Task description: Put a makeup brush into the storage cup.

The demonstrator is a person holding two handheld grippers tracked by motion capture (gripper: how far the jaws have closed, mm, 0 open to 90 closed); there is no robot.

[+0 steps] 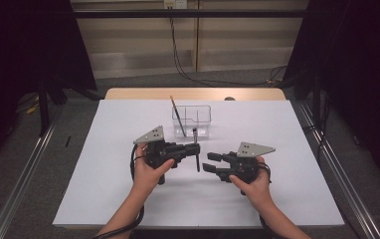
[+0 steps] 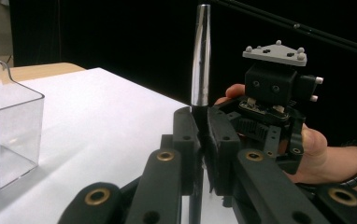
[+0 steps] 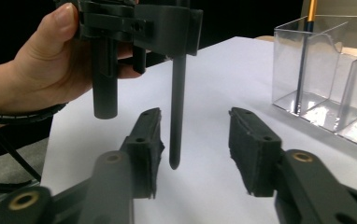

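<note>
My left gripper (image 1: 194,148) is shut on a black-handled brush (image 1: 197,158) and holds it upright above the white table sheet (image 1: 103,164). In the left gripper view its silver ferrule (image 2: 201,60) rises above the closed left gripper (image 2: 203,135). My right gripper (image 1: 208,163) is open just right of the brush. In the right gripper view the handle (image 3: 177,107) hangs down from the left gripper (image 3: 167,28), and its tip sits between the spread pads of the right gripper (image 3: 195,149), touching neither.
A clear divided plastic holder (image 1: 203,113) stands behind the grippers near the table's middle, with an orange-handled brush (image 1: 177,115) leaning in it. The holder is also in the left gripper view (image 2: 8,126) and the right gripper view (image 3: 326,70). Dark curtains flank the table.
</note>
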